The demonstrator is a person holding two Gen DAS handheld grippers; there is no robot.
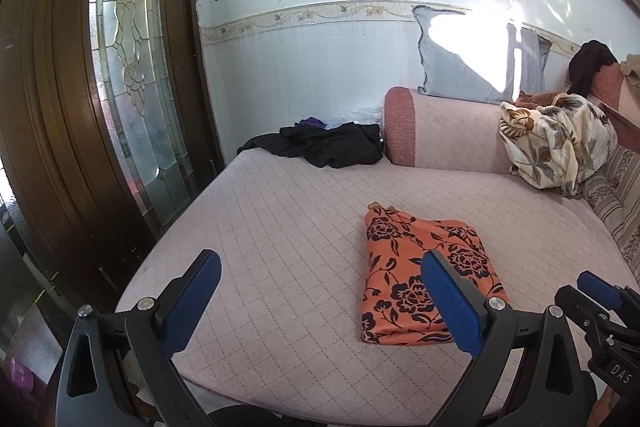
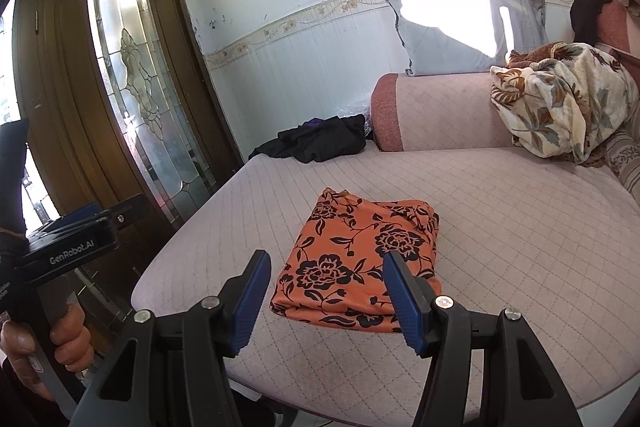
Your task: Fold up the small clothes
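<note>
An orange garment with black flowers (image 1: 416, 275) (image 2: 360, 259) lies folded into a neat rectangle on the quilted pink cushion (image 1: 280, 227) (image 2: 500, 227). My left gripper (image 1: 320, 267) hovers open over the cushion's near edge, with its right finger just in front of the garment's near side and nothing between the pads. My right gripper (image 2: 326, 267) is open too, held above the near edge of the folded garment without touching it. The right gripper's tip (image 1: 600, 287) shows at the lower right of the left wrist view. A hand holds the left gripper's handle (image 2: 60, 307).
A pile of black clothes (image 1: 320, 143) (image 2: 320, 141) lies at the cushion's far end by the armrest (image 1: 440, 131). A floral blanket (image 1: 560, 143) (image 2: 568, 103) is bundled on the right. A grey pillow (image 1: 472, 55) leans on the wall. A wooden glazed door (image 1: 128, 67) stands to the left.
</note>
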